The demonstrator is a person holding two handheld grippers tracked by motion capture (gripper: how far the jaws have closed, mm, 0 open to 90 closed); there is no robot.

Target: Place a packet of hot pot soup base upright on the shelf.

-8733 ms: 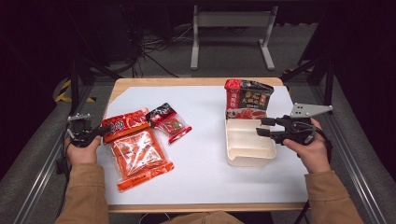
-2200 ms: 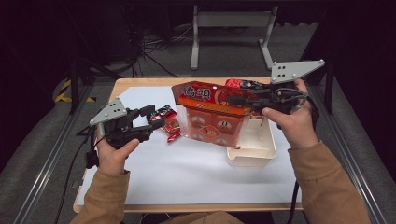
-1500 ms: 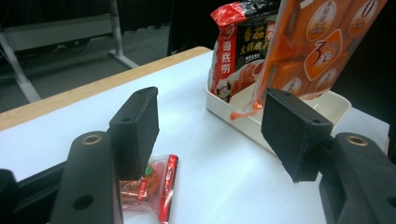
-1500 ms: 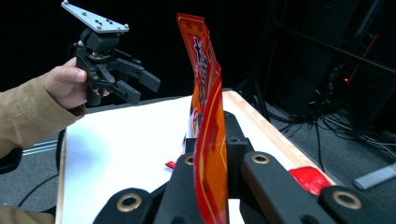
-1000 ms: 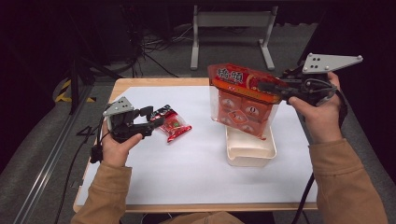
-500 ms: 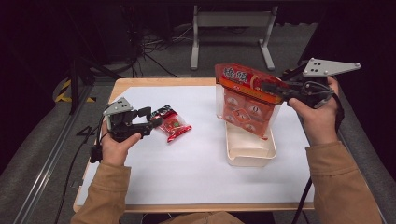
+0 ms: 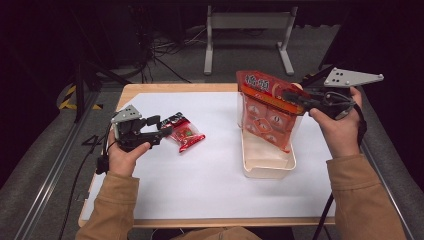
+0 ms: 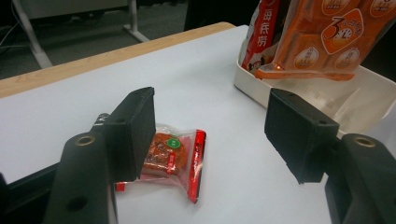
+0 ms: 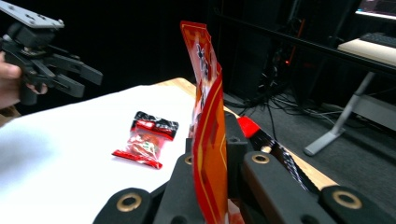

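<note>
A large orange-red snack bag [image 7: 265, 112] hangs upright from my right gripper [image 7: 295, 97], which is shut on its top edge. Its lower end dips into the beige tray [image 7: 270, 172] at the table's right. In the right gripper view the bag [image 9: 208, 116] stands edge-on between the closed jaws. A small red packet [image 7: 185, 136] lies on the white sheet at the left. My left gripper [image 7: 161, 131] is just left of it, open, with nothing held. In the left gripper view the packet [image 8: 173, 156] lies by the left jaw, and the bag [image 8: 322, 32] hangs over the tray [image 8: 345, 93].
A second red-and-dark packet [image 8: 264, 32] stands in the tray behind the bag. The white sheet [image 7: 220, 190] covers a wooden table with an exposed far edge. A metal stand [image 7: 245, 30] sits on the floor beyond the table. The person's left hand and gripper [image 9: 51, 60] appear across the table.
The right gripper has come down with the big bag, so its bottom now reaches into the tray. The left gripper has stayed by the small packet.
</note>
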